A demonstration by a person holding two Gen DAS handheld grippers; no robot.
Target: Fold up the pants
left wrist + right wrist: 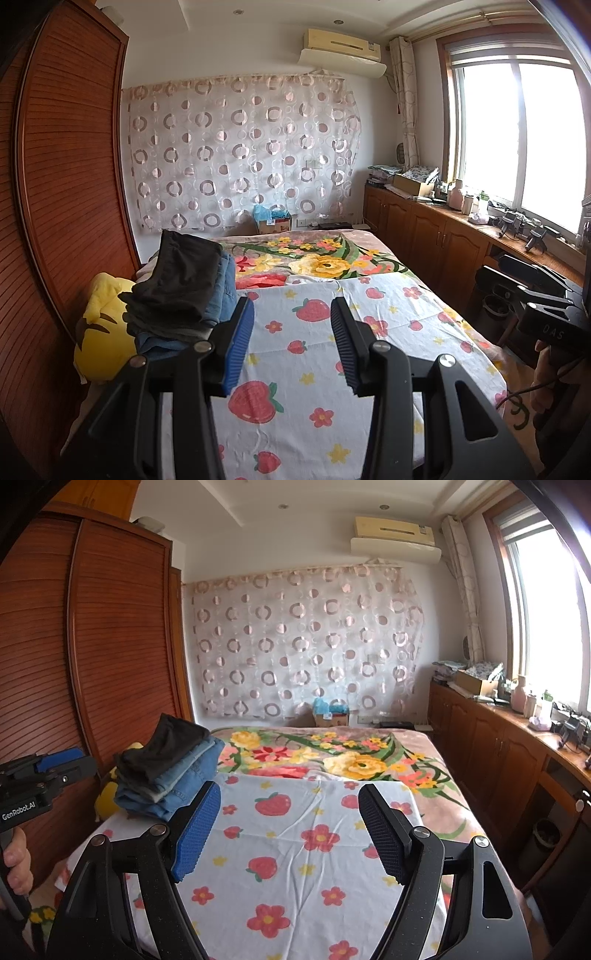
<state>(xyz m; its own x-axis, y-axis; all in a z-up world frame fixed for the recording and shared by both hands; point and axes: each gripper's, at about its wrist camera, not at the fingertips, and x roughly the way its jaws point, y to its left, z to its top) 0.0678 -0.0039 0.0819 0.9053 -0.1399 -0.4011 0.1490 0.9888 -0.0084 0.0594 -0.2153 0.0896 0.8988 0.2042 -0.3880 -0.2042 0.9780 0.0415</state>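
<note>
The pants (168,771) sit as a folded stack, dark pairs over denim, at the left of the frame on the bed (443,812), pushed toward the wardrobe (122,635) side, likely so the strawberry-print sheet (295,849) stays free as a folding surface. A yellow plush toy (99,332) lies just beside the stack. Both tools hover over the sheet, grasping nothing: the left hand-held gripper (291,343) has its jaws partly apart, and the right hand-held gripper (288,830) is spread wide, seemingly ready for cloth. No unfolded pants lie on the sheet, so either the pile is finished or another pair must be fetched.
</note>
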